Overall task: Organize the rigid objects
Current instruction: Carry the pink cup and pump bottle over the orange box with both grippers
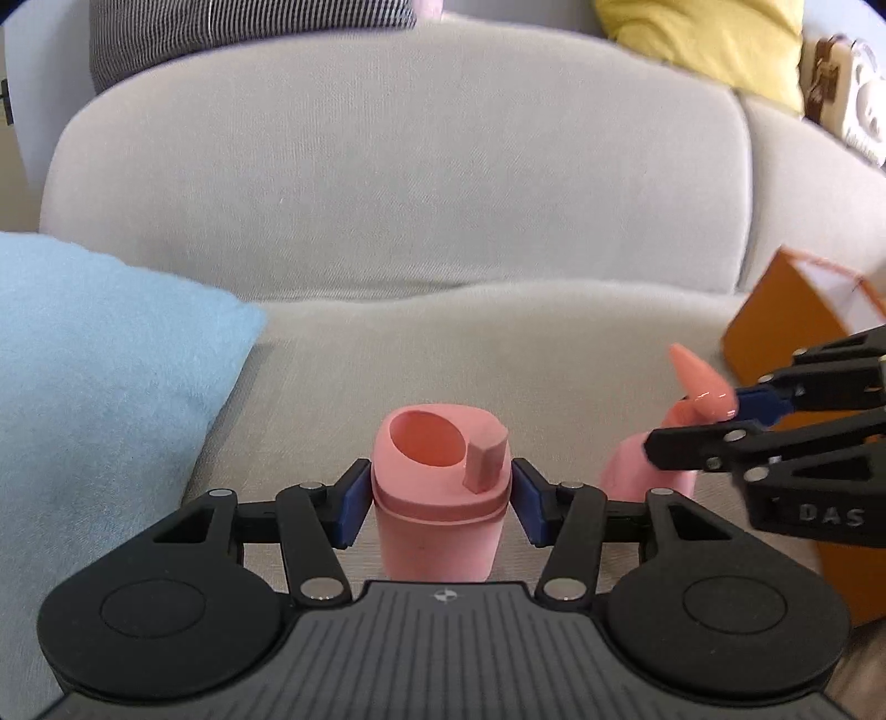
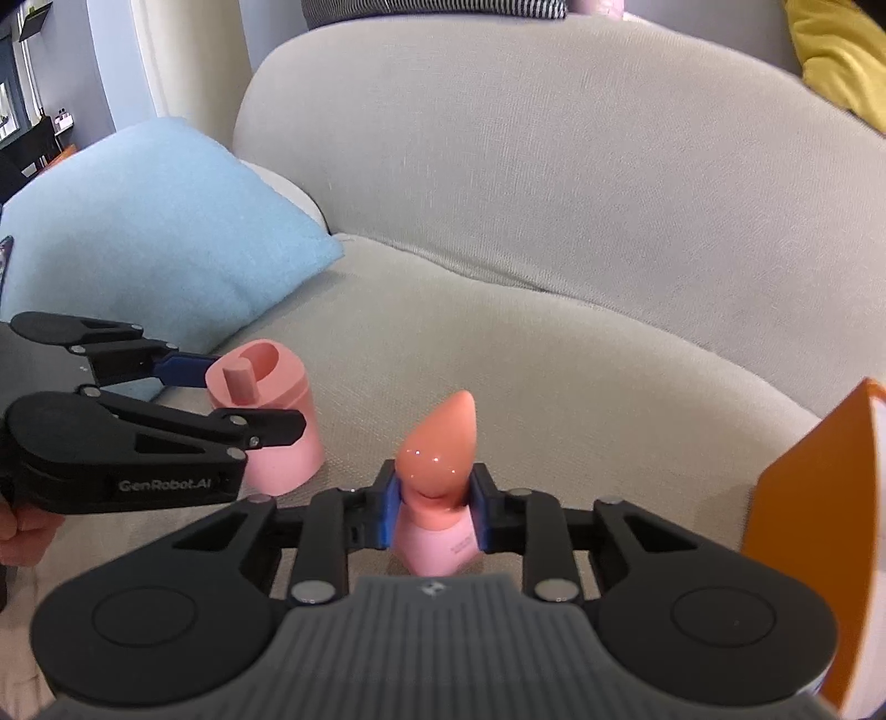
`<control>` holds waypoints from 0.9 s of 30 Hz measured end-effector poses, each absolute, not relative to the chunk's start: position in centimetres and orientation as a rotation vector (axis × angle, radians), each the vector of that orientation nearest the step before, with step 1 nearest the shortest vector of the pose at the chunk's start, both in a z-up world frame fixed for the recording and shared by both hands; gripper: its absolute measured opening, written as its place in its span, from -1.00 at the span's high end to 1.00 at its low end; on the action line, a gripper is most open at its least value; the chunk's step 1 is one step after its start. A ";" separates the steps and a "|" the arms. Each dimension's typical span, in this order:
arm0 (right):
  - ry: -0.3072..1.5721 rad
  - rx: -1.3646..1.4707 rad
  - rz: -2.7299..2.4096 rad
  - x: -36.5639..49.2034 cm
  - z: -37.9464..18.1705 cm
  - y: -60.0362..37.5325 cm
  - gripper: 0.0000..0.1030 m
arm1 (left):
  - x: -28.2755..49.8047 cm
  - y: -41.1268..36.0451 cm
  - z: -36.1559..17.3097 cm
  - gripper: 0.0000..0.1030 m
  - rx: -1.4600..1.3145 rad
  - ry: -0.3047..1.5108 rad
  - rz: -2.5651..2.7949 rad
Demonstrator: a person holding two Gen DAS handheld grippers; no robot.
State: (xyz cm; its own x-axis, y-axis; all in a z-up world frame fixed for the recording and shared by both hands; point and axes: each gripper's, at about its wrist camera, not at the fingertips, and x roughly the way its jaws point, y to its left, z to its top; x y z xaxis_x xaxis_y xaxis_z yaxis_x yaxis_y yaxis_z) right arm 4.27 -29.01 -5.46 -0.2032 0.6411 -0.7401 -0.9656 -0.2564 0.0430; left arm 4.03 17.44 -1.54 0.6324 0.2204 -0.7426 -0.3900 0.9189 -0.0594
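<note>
Pink plastic is showing in both views: 2 pieces, each sitting between a pair of tongs above the grey sofa seat. The left gripper is clamping a pink cup just under its rim, its blue pads pressing on both sides. The cup is standing upright, its open top facing the camera, with a small square stub rising at the rim. In the right wrist view the same cup is appearing to the left, with the left gripper closing on it from the side and part of a hand showing at the picture's edge.

The right gripper is squeezing a pink bottle at its neck, right under a glossy, pointed salmon cap; its jaws are standing narrow and pressing on it. The bottle is standing upright, close to the right of the cup, not touching it.

An orange box is standing just beyond the bottle, on the right. A light blue cushion is lying on the seat to the left, near the cup. A yellow cushion and a striped cushion are sitting above the sofa back.
</note>
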 end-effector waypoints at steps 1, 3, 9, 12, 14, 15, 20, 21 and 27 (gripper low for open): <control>0.617 -0.726 1.730 4.4 -4.9 -29.4 0.48 | 3.8 17.0 -0.9 -0.18 -0.227 0.802 0.343; 0.619 -0.711 1.739 4.8 -3.8 -30.3 0.49 | 3.4 15.9 0.5 -0.18 -0.223 0.777 0.318; 0.620 -0.640 1.766 7.2 0.4 -33.6 0.49 | 3.5 12.3 4.8 -0.18 -0.154 0.719 0.208; 0.622 -0.617 1.763 9.1 2.2 -35.2 0.49 | 4.3 10.5 6.5 -0.18 -0.144 0.700 0.142; 0.632 -0.599 1.760 10.9 3.3 -36.2 0.49 | 5.1 9.4 7.3 -0.18 -0.141 0.691 0.096; 0.638 -0.590 1.755 11.9 3.9 -36.7 0.49 | 5.6 8.7 7.8 -0.18 -0.136 0.685 0.070; 0.660 -0.564 1.690 17.7 6.3 -39.0 0.49 | 9.6 4.3 9.4 -0.18 -0.066 0.667 -0.062; 0.661 -0.565 1.675 18.9 6.5 -39.3 0.48 | 10.4 3.4 9.5 -0.18 -0.046 0.665 -0.082; 0.624 -0.632 1.564 26.0 6.5 -40.6 0.48 | 16.4 -1.6 8.8 -0.18 0.011 0.682 -0.215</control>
